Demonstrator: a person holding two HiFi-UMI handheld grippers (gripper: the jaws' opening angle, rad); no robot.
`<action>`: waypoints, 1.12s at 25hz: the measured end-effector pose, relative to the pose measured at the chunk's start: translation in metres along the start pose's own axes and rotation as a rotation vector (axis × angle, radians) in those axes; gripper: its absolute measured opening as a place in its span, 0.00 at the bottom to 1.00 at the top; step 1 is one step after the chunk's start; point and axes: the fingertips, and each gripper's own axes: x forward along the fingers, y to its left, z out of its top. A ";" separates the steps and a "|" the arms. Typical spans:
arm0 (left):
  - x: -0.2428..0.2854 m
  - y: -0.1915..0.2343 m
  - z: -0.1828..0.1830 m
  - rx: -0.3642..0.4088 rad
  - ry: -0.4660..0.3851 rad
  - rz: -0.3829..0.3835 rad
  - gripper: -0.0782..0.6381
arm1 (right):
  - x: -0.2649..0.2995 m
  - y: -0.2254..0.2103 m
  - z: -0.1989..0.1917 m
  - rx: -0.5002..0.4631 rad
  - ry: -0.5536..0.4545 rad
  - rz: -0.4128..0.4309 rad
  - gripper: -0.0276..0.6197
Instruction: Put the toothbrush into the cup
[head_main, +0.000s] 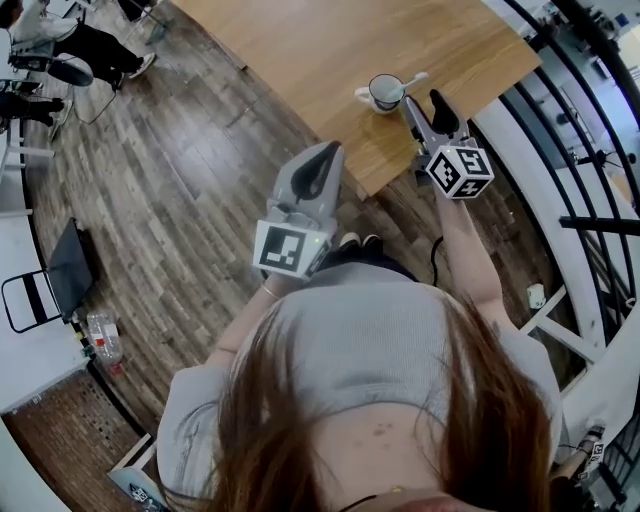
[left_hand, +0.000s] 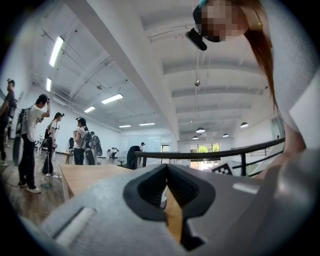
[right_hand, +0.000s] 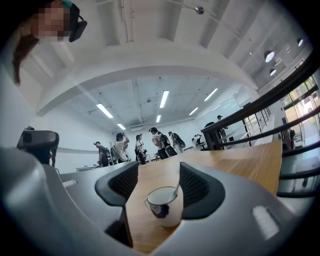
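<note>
cup (head_main: 386, 92): white, on the wooden table (head_main: 300, 50), near its edge
toothbrush (head_main: 411, 80): in the cup, leaning over the rim
right gripper (head_main: 421, 102): jaws wide apart, empty, near the cup, not touching
left gripper (head_main: 322, 160): jaws together, empty, off the table

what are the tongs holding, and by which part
Nothing. Right tongs open, not touching the cup with the toothbrush in it; left tongs shut, empty.
</note>
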 end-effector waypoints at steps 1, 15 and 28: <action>0.003 -0.001 0.000 -0.004 -0.003 -0.007 0.11 | -0.006 0.010 0.010 -0.029 -0.013 0.006 0.41; 0.043 -0.041 0.006 -0.037 -0.055 -0.152 0.11 | -0.086 0.096 0.114 -0.346 -0.215 0.020 0.03; 0.041 -0.066 -0.001 -0.023 -0.080 -0.122 0.11 | -0.110 0.135 0.114 -0.467 -0.231 0.089 0.03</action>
